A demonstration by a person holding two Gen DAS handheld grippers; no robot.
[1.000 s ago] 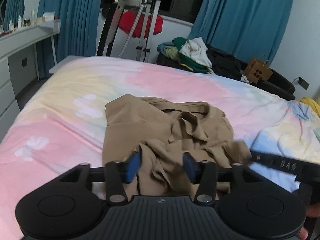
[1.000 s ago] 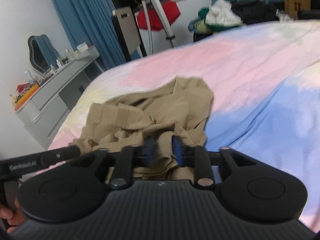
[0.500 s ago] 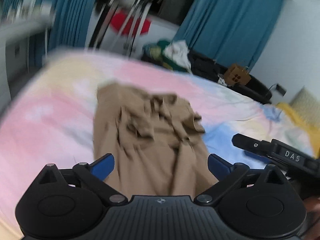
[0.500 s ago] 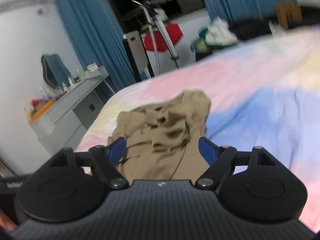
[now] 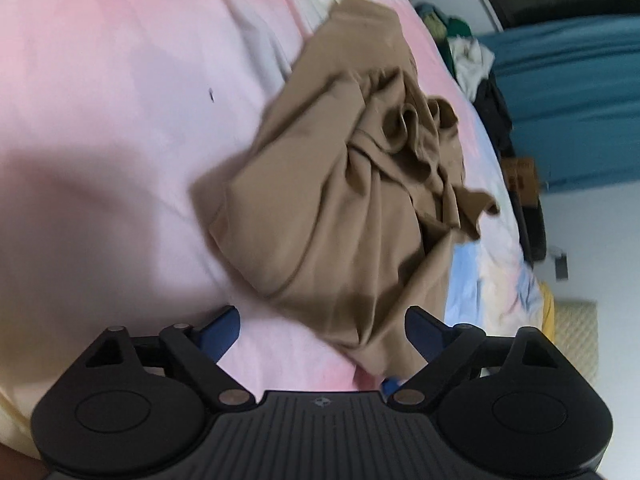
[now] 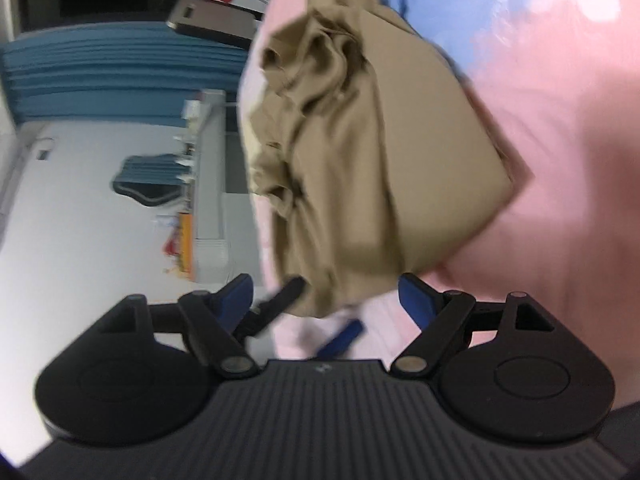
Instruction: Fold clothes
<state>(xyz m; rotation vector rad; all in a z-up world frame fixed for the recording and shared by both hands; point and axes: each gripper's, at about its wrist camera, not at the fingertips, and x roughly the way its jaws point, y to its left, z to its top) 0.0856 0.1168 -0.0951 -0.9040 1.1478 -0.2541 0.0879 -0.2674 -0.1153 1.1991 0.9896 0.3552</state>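
Observation:
A crumpled tan garment (image 5: 340, 208) lies in a loose heap on the pastel bedsheet (image 5: 120, 100). My left gripper (image 5: 322, 330) hovers at the garment's near edge, rolled sideways. Its jaws stand wide and are closing; the near corner of the cloth lies between the blue pads (image 5: 222, 330), which do not press on it. In the right wrist view the same garment (image 6: 360, 152) fills the middle, and my right gripper (image 6: 326, 300) is open at its near end, with the cloth's hem just reaching between the pads. A finger of the left gripper (image 6: 280, 300) pokes in beside that hem.
A grey dresser (image 6: 208, 200) with small items and a mirror (image 6: 148, 182) stand beside the bed. Blue curtains (image 5: 580, 100), a heap of clothes (image 5: 468, 52) and a cardboard box (image 5: 520, 176) lie beyond its far side. Pink sheet (image 6: 560, 140) stretches around the garment.
Both pairs of jaws went from a narrow gap around the cloth to wide apart, letting it go. Both views rolled about a quarter turn and sank closer to the garment's near edge.

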